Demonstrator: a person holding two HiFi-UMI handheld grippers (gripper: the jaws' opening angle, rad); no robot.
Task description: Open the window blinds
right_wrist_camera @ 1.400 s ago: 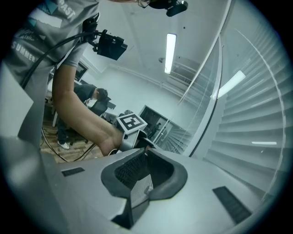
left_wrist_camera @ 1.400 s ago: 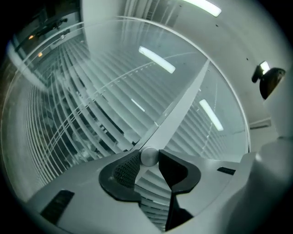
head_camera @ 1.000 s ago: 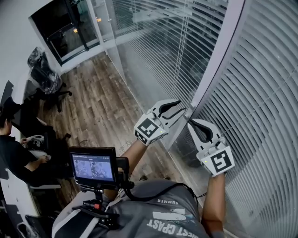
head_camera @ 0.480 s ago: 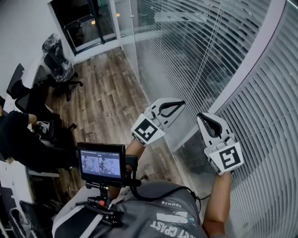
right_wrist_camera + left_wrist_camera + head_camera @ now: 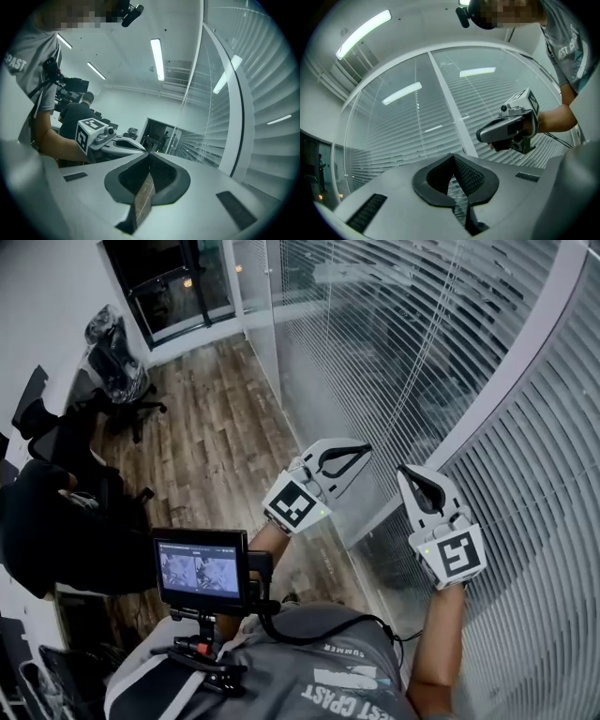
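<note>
The person is holding both grippers up level in front of the white mullion (image 5: 497, 390), which is dividing the window into two panes. The window blinds (image 5: 375, 324) are hanging fully lowered over the glass on both sides of that mullion, their slats running horizontally. The left gripper (image 5: 366, 447) is hovering just left of the mullion with its jaws pressing together on nothing, and is not touching the slats. The right gripper (image 5: 404, 469) is sitting just beside the mullion's lower stretch, its jaws likewise meeting at the tips and gripping nothing. A thin cord (image 5: 418, 122) is hanging down the pane left of the mullion, apart from both grippers. A small monitor (image 5: 200, 571) is glowing at the person's chest, well away from the mullion.
</note>
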